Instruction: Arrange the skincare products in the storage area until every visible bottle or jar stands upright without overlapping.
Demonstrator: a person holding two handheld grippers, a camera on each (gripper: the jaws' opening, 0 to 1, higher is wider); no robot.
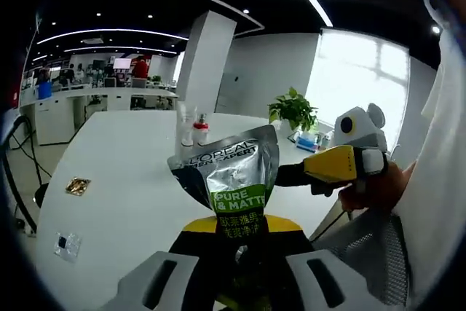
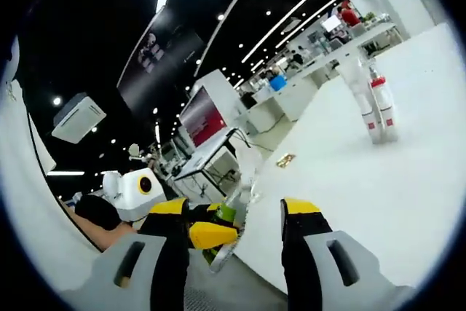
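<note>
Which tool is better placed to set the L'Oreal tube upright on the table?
Left, probably. The left tool already grips the tube, cap end in its jaws. The right tool is open and holds nothing.

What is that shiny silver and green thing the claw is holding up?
Look above the big white table, right in the middle of the left gripper view. The left claw grips a flat tube by its lower end. Unlike the two small bottles standing farther back on the table, it is silver on top with a green "PURE & MATTE" band.
</note>
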